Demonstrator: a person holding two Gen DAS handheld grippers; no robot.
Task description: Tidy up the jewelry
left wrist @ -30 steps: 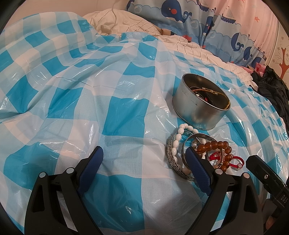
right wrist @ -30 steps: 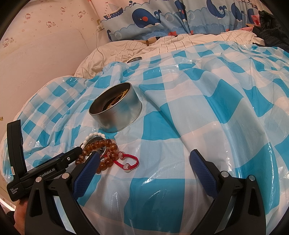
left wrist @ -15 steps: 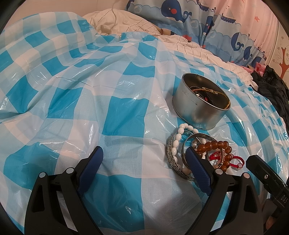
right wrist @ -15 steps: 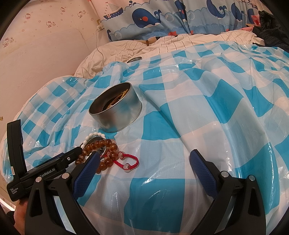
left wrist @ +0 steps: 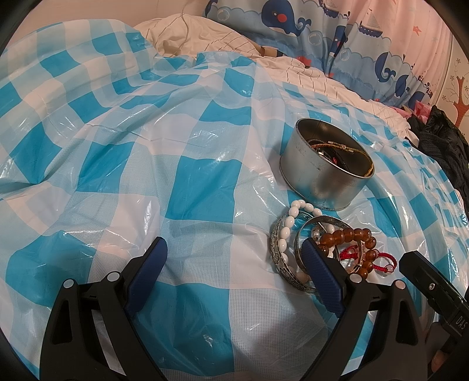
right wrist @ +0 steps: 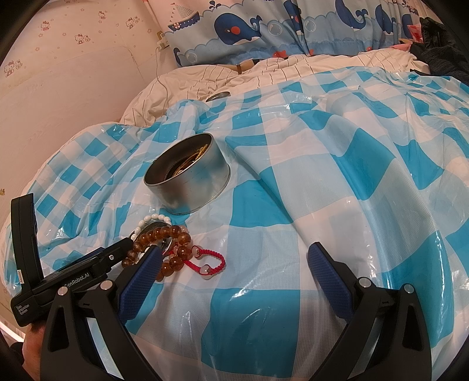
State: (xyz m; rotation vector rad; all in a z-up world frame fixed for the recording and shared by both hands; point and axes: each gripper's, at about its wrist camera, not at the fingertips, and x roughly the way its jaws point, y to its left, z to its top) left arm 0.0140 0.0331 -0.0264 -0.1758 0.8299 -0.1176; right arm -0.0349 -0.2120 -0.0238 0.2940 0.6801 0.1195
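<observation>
Two grippers are hovering with jaws apart and empty, the bracelet pile (left wrist: 325, 249) lying lower right in the left wrist view, beside the left gripper (left wrist: 234, 258) and nearer it than the right gripper (right wrist: 234, 258), below the metal tin (left wrist: 325, 173).

Probably a child's bedroom: rumpled bedding (right wrist: 263, 73), whale-print curtain (right wrist: 293, 26), cartoon-cat wallpaper (right wrist: 79, 38).

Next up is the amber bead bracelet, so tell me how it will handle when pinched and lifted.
The amber bead bracelet is separate round glossy beads on a string, so it will probably sag and may slip. It overlaps the red cord bracelet and silver bangle, so it might drag them.
</observation>
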